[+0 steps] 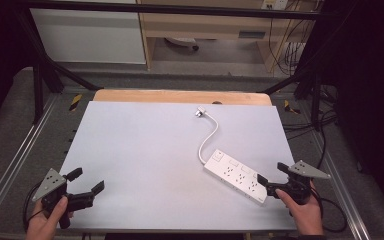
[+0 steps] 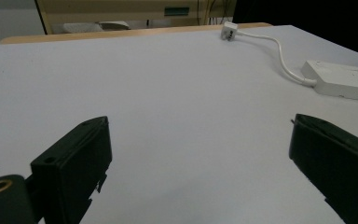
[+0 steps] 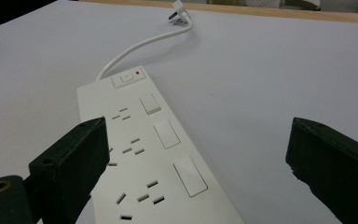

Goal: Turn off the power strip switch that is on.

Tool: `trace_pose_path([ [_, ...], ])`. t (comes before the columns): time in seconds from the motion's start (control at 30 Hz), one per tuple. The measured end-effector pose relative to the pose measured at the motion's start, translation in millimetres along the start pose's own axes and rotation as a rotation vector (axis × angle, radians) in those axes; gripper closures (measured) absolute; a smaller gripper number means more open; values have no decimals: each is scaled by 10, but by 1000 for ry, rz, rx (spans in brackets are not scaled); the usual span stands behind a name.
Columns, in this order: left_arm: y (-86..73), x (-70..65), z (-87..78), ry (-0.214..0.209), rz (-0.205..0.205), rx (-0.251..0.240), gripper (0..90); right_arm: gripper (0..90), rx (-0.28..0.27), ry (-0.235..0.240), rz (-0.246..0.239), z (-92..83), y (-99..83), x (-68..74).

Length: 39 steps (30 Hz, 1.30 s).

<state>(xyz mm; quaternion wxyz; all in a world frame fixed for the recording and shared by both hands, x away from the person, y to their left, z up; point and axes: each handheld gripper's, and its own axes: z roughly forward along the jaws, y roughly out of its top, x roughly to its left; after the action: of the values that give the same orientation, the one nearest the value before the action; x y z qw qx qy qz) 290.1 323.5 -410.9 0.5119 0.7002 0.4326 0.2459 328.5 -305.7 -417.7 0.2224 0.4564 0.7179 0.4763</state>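
Nearest you, your right gripper (image 1: 270, 173) sits with its jaws spread wide and holding nothing, at the near end of the white power strip (image 1: 235, 175), which lies flat near the right edge of the pale table (image 1: 145, 165), angled so its far end points up and left. In the right gripper view the strip runs away from you between the jaws but off to one side, closer to the left-hand one, so shift the gripper across until the body is centred before you close. Take it across the narrow width, low on the side walls, and keep the pads off the rocker switches and socket holes along the top. Your left gripper (image 1: 89, 181) is also spread and empty, well apart over bare table at the near left; if the strip wants to slide when pinched, bring that one over to steady the far end. Beyond the strip, the white cord (image 1: 209, 140) curls away to the plug (image 1: 199, 112) lying loose near the far edge, so lift slowly and expect it to drag behind.
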Motion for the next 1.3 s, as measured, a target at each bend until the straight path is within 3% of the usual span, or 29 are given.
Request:
trace_pose_path([
  [0.53, 0, -4, 7, -2, 5, 7, 59, 91, -24, 0, -21, -39, 156, 136],
  [1.07, -6, -4, 6, 0, 3, 12, 60, 271, -136, 23, -39, -187, 401, 290],
  [1.3, -7, -3, 8, 1, 5, 17, 60, 368, -134, 18, -38, -176, 420, 307],
])
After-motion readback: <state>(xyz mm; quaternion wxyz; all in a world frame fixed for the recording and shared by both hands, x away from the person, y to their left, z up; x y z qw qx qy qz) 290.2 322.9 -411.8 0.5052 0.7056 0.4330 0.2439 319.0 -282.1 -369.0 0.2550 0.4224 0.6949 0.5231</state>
